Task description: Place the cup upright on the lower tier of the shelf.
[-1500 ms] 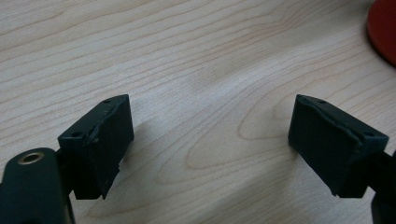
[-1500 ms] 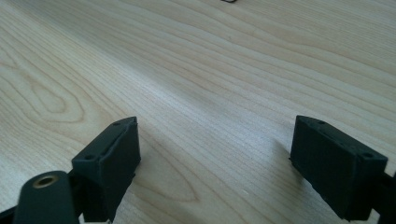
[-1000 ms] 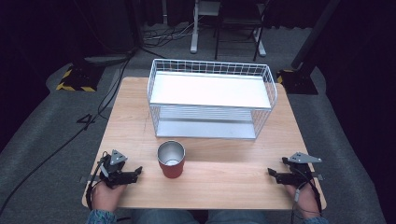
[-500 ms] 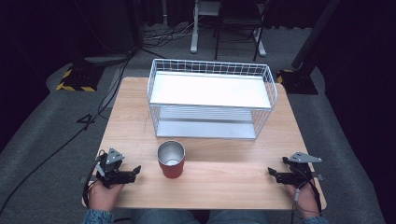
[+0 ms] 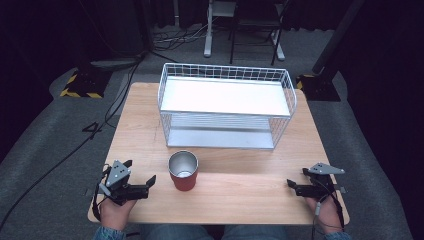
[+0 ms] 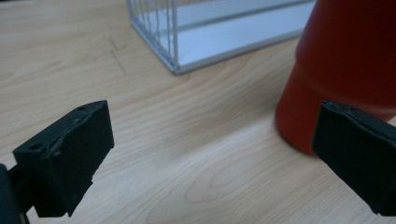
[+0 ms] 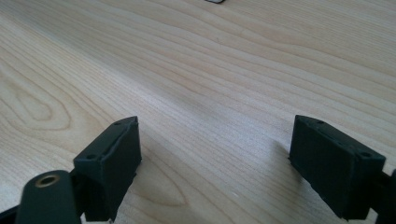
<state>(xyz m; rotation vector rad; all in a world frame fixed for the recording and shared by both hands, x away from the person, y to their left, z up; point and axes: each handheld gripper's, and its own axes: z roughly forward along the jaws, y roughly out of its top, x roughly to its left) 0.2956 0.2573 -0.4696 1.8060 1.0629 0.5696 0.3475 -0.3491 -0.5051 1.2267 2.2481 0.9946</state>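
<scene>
A red cup (image 5: 183,171) with a steel inside stands upright on the wooden table (image 5: 240,192), just in front of the wire basket. My left gripper (image 5: 140,171) hovers at the front left, pointing toward the cup and a short way from it. Its jaws have just been opening and now stand wide, with bare wood between them. In the left gripper view the cup (image 6: 348,70) rises close behind the right-hand jaw of the left gripper (image 6: 210,135). My right gripper (image 5: 297,177) rests at the front right, open over bare wood (image 7: 210,84), as the right gripper (image 7: 215,144) view shows.
A white wire basket (image 5: 227,102) with a white shelf on top and a lower tray stands at the table's back middle; its corner (image 6: 175,42) is near in the left gripper view. Cables and chair legs lie on the dark floor beyond.
The left gripper's jaws have spread from nearly closed to wide apart, and that hand has lifted slightly. The right gripper and the cup have kept still.
</scene>
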